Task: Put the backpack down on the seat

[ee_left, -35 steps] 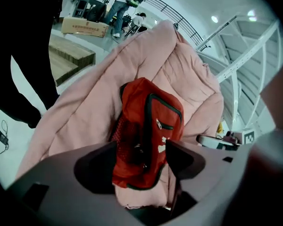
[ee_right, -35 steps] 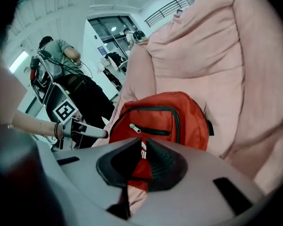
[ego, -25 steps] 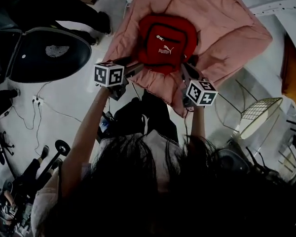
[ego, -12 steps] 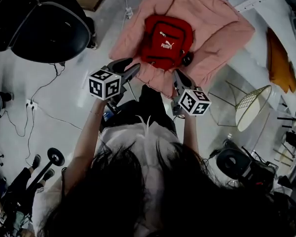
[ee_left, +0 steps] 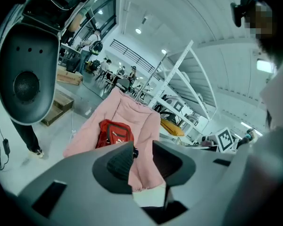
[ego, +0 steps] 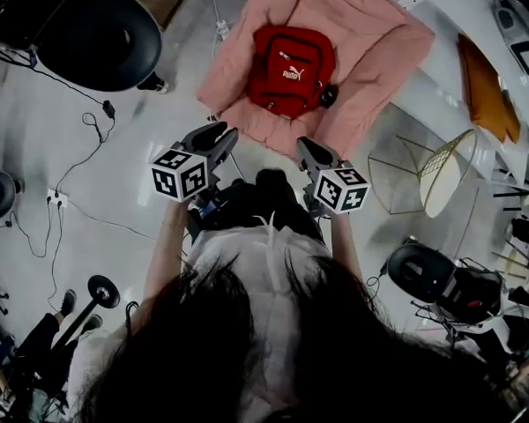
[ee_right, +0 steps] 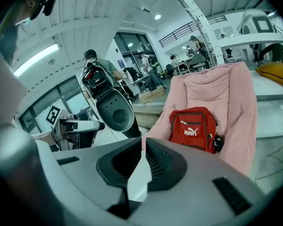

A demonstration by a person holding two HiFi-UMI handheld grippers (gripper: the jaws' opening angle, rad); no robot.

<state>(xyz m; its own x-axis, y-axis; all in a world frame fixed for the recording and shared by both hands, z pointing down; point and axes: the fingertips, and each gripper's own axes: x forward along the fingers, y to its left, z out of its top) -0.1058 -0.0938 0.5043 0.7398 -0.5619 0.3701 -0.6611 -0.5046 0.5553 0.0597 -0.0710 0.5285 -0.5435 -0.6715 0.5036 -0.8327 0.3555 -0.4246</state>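
In the head view, the person's dark hair [ego: 247, 342] fills the bottom of the picture and hides most of both arms. The red backpack [ego: 289, 67] lies flat in the hollow of the pink seat [ego: 379, 33], well apart from both tools. A small dark thing [ego: 327, 96] touches its edge; what it is cannot be made out. The left gripper [ego: 219, 134] and the right gripper [ego: 305, 145] are held just short of the seat's near rim. A black chair [ego: 93, 33] is cut off at the upper left.

In the left gripper view, the left gripper [ee_left: 142, 157] has its jaws closing with a gap between them and nothing in it. Only the seat [ee_left: 137, 121] shows through the gap. The backpack [ee_left: 114, 133] rests on the seat's cushion, its lower edge hidden behind the left jaw.

In the right gripper view, the right gripper [ee_right: 142, 147] has its jaws pressed together at the tips, pinching nothing. Beyond them the backpack [ee_right: 193, 128] sits upright against the seat [ee_right: 217, 88], its bottom hidden by the jaw.
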